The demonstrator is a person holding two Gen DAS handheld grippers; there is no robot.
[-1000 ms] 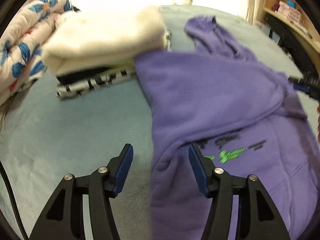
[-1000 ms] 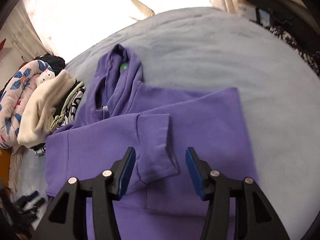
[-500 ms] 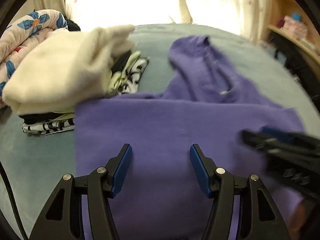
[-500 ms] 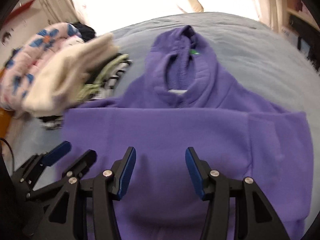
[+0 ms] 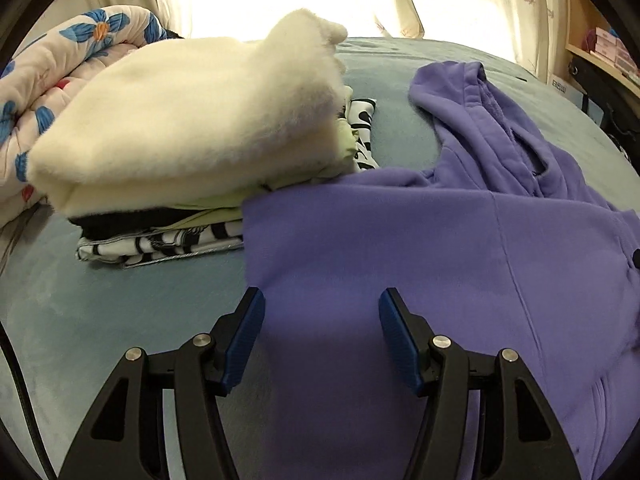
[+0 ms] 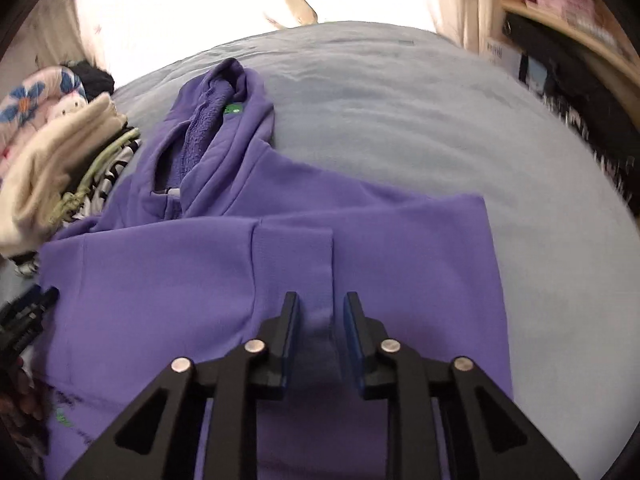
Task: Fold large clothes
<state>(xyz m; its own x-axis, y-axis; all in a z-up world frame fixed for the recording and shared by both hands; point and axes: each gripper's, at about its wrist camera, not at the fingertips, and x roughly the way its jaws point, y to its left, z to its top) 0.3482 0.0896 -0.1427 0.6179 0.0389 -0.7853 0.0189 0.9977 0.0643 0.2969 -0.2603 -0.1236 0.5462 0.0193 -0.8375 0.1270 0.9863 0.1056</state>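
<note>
A purple hoodie [image 5: 420, 248] lies flat on the grey-blue bed, sleeves folded across its body, hood [image 5: 480, 112] pointing away. In the right wrist view the hoodie [image 6: 160, 280] shows a ribbed sleeve cuff [image 6: 292, 256] lying across the middle. My left gripper [image 5: 322, 308] is open and empty, just above the hoodie's left edge. My right gripper [image 6: 320, 312] has its jaws narrowed around the cuff's lower end, with a gap still showing between the pads. The left gripper [image 6: 28, 312] also shows at the left edge of the right wrist view.
A stack of folded clothes topped by a cream fleece [image 5: 192, 120] sits left of the hoodie, touching its shoulder. A flowered quilt [image 5: 60, 56] lies behind it. The bed surface [image 6: 440, 128] extends to the right. Shelves [image 6: 580, 20] stand at far right.
My right gripper has moved right over the sleeve cuff and narrowed its jaws. My left gripper has shifted left to the hoodie's edge, staying open.
</note>
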